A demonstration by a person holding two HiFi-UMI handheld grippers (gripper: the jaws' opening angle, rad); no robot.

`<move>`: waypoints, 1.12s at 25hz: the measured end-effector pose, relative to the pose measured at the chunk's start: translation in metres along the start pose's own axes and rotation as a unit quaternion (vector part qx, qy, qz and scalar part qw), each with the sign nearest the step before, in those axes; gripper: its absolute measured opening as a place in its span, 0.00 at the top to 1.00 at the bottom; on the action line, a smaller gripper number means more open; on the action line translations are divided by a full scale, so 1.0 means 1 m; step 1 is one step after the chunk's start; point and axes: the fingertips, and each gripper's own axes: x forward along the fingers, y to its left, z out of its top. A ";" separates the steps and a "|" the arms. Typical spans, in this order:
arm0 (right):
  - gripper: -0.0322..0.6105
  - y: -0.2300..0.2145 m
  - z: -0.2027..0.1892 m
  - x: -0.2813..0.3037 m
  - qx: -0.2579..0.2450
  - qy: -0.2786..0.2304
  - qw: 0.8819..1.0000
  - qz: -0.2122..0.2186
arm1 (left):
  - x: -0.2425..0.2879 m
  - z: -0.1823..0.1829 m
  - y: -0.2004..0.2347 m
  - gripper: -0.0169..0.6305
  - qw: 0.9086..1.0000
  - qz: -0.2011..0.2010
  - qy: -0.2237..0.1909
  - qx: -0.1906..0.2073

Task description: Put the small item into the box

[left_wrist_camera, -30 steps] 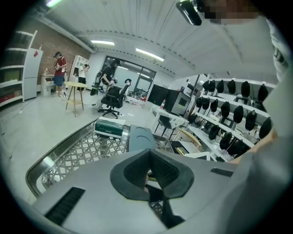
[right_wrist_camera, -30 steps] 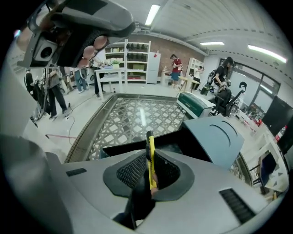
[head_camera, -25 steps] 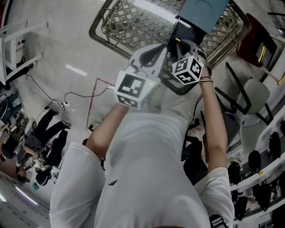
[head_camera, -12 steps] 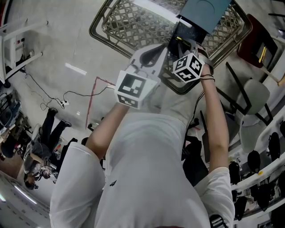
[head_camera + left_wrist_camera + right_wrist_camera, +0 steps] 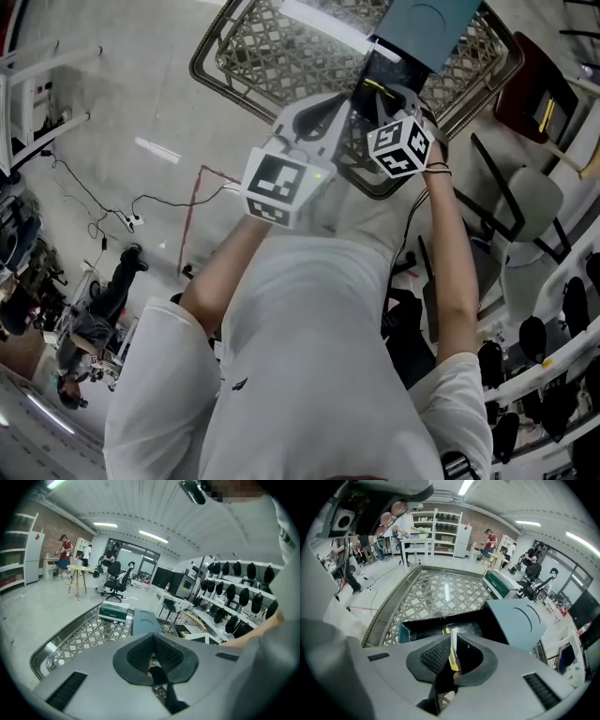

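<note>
A dark open box [image 5: 382,67] with a teal lid [image 5: 427,21] raised behind it stands on a metal mesh table [image 5: 272,52]. My right gripper [image 5: 377,94] hovers at the box's near edge, shut on a thin yellow and white small item [image 5: 452,654]. The right gripper view looks past my right gripper [image 5: 452,658] into the box's black inside [image 5: 440,624], with the lid [image 5: 516,617] to the right. My left gripper [image 5: 330,114] is held beside it on the left, over the table's near rim. In its own view my left gripper [image 5: 153,662] has its jaws together.
A green case [image 5: 500,585] lies at the far end of the mesh table [image 5: 436,592]. Chairs [image 5: 534,202] and a dark red seat [image 5: 530,84] crowd the right side. Cables [image 5: 141,202] trail over the floor on the left. People stand by far shelves [image 5: 440,531].
My right gripper has edged slightly to the right, still shut on the item. The left gripper has stayed put. People at the lower left have moved away.
</note>
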 end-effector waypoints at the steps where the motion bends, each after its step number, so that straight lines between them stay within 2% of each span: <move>1: 0.90 -0.002 0.002 -0.004 0.009 -0.006 1.000 -0.001 | -0.001 0.002 -0.001 0.97 1.000 0.000 -0.002 0.001; 16: 0.91 -0.023 0.058 -0.105 0.071 -0.085 0.992 -0.057 | -0.039 0.044 -0.027 0.97 0.999 -0.008 -0.040 0.010; 22: 0.91 -0.035 0.093 -0.161 0.087 -0.131 0.983 -0.095 | -0.066 0.072 -0.035 0.97 0.998 -0.006 -0.067 0.018; 28: 0.91 -0.044 0.120 -0.217 0.114 -0.174 0.969 -0.135 | -0.091 0.097 -0.043 0.97 0.996 -0.009 -0.090 0.022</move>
